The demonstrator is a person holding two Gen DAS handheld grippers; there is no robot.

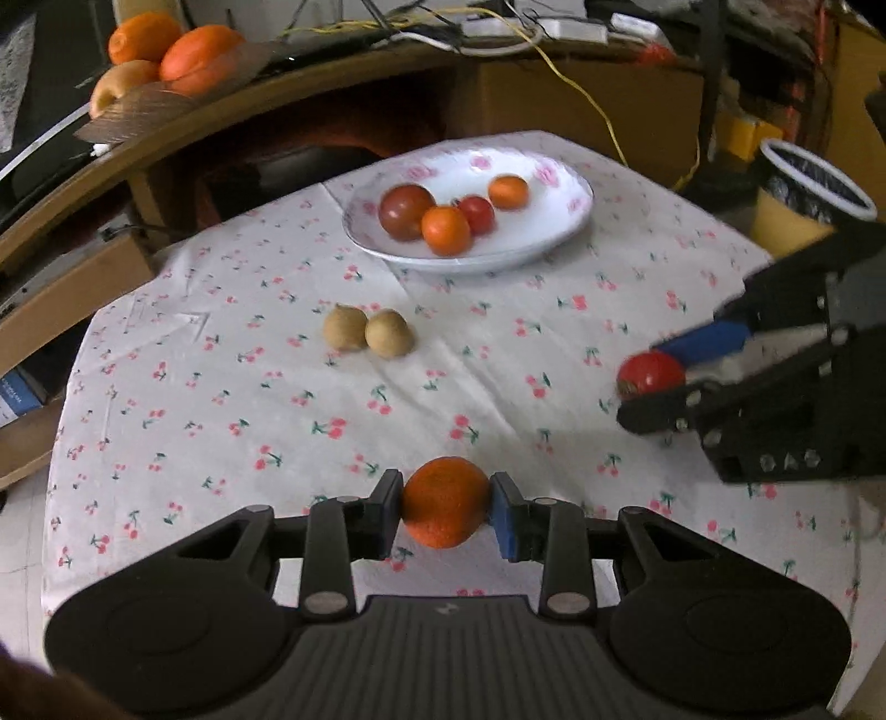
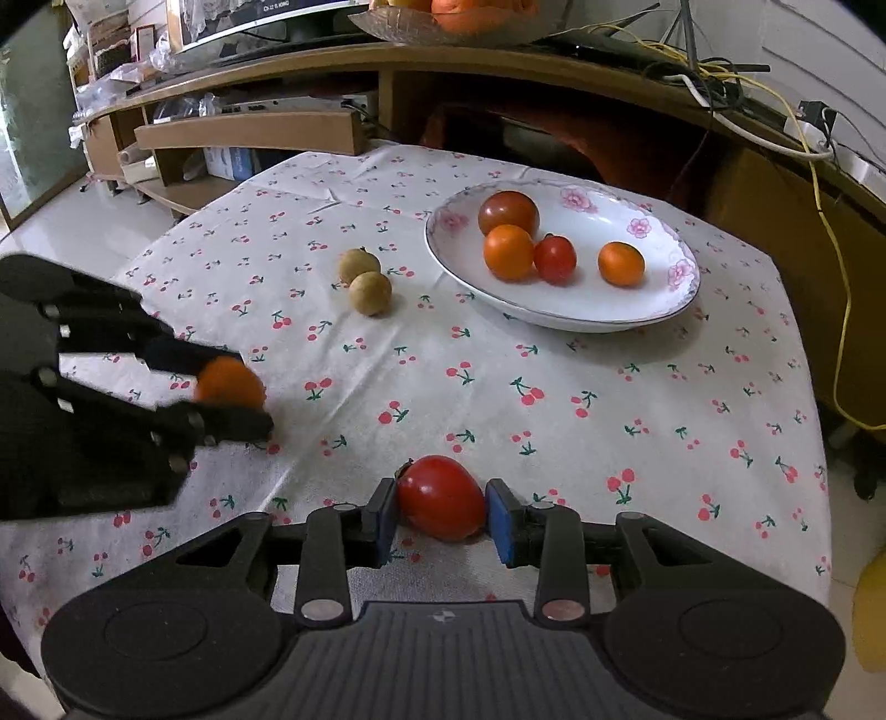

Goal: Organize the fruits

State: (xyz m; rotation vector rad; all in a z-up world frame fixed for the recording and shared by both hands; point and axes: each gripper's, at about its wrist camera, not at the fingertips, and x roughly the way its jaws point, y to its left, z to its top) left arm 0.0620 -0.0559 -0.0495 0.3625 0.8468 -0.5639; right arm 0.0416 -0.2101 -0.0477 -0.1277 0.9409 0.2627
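My left gripper is shut on a small orange just above the cherry-print tablecloth; it also shows in the right wrist view. My right gripper is shut on a red tomato, seen from the left wrist view at the right. A white flowered plate at the far side holds several tomatoes and oranges; it also shows in the right wrist view. Two brown longans lie touching on the cloth between me and the plate, and they show in the right wrist view too.
A curved wooden desk runs behind the table, with a tray of large oranges and cables on it. A lined bin stands at the far right. A yellow cable hangs by the table's right side.
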